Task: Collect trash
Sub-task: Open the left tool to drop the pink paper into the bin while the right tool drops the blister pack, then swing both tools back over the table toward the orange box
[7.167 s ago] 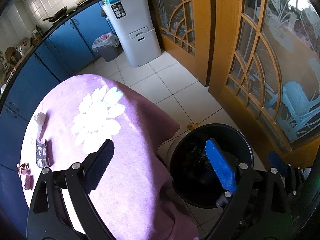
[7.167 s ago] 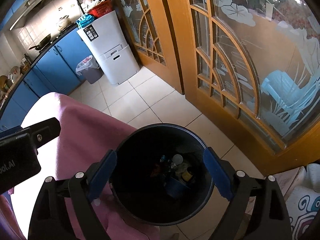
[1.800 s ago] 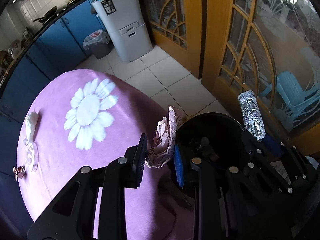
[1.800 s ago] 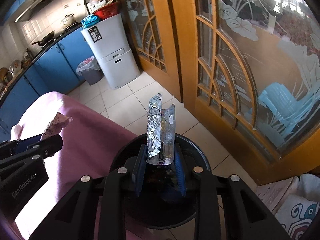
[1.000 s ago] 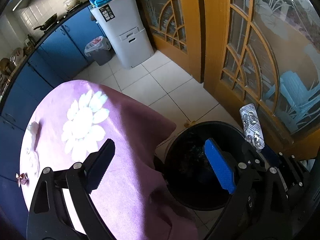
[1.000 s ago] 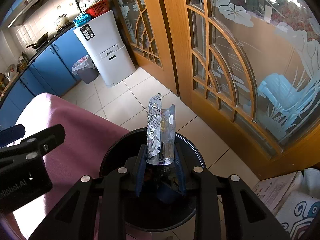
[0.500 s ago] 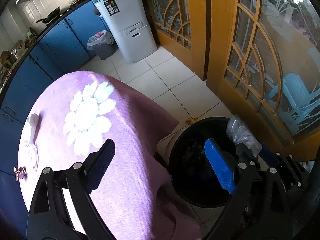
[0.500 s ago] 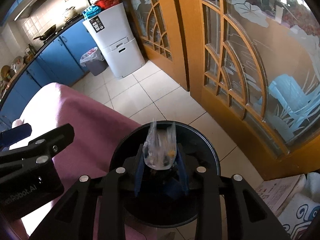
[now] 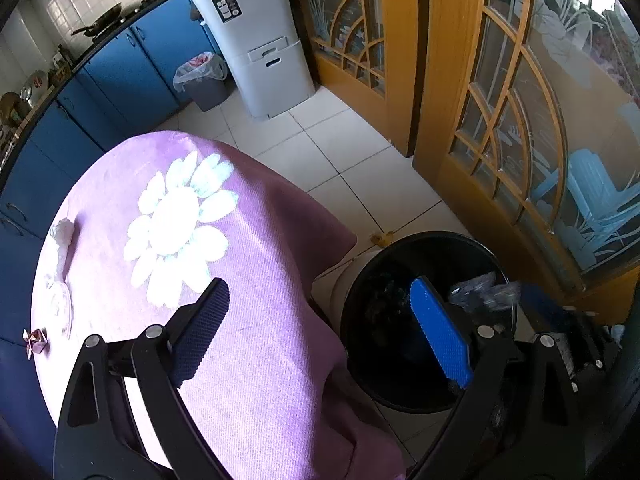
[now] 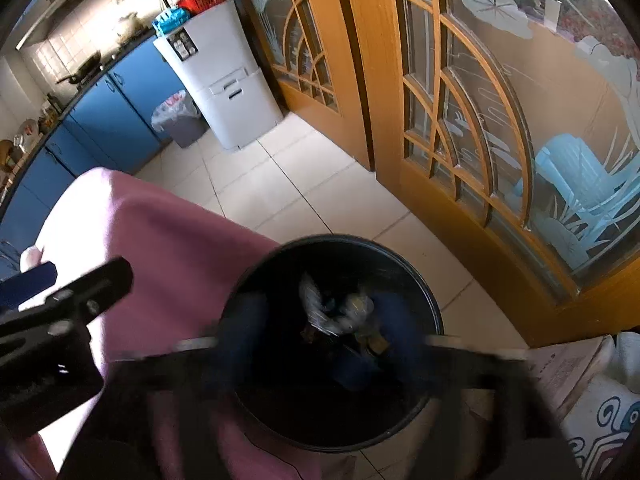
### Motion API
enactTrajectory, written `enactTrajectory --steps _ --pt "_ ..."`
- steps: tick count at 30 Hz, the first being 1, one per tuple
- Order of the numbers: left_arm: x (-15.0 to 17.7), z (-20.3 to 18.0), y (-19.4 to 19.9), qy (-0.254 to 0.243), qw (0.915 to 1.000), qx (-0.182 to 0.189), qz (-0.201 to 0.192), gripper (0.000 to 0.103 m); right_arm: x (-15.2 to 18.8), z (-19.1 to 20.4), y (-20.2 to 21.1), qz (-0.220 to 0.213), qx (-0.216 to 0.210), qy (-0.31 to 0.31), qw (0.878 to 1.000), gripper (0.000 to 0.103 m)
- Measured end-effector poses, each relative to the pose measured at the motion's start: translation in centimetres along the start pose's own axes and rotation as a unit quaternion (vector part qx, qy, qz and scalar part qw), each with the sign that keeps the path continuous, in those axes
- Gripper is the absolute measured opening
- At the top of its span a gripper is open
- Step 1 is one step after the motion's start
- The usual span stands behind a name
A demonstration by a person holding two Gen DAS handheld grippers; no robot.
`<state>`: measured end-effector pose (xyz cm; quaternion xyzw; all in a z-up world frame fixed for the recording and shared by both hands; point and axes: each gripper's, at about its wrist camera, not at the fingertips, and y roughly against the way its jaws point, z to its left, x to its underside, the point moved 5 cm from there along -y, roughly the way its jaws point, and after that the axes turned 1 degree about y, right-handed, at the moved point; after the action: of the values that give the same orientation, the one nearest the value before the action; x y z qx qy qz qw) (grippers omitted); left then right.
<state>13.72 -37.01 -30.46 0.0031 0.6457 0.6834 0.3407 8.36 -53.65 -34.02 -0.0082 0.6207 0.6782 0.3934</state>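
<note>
Label on white bin [image 9: 226, 4]: dark, print too small to read.
Same label, right wrist view [image 10: 183, 46]: perhaps small pictures, no legible words.
Elsewhere: nothing readable.

right gripper [image 10: 320, 328]: jaws blurred, just been opening, wide apart | crumpled silvery blister pack [image 10: 332, 308]: loose between them, over round black trash bin [image 10: 434, 312] | bin beside purple-clothed counter [image 10: 172, 240] | left gripper [image 10: 56, 300]: at left edge, over the cloth
</note>
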Motion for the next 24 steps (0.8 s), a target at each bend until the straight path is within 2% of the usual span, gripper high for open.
enactTrajectory --steps 2,15,24 --pt "0.0 0.1 -0.1 0.001 1.0000 0.000 0.000 0.091 -0.2 0.1 0.7 -0.019 0.009 0.001 1.000 0.084" --pt "0.3 1.2 0.1 0.010 0.9999 0.002 0.000 0.092 -0.7 1.1 0.3 -0.008 0.023 0.009 1.000 0.084" --pt "0.5 3.8 0.7 0.035 0.9994 0.005 -0.004 0.092 -0.8 2.4 1.0 -0.018 0.027 0.018 0.999 0.084"
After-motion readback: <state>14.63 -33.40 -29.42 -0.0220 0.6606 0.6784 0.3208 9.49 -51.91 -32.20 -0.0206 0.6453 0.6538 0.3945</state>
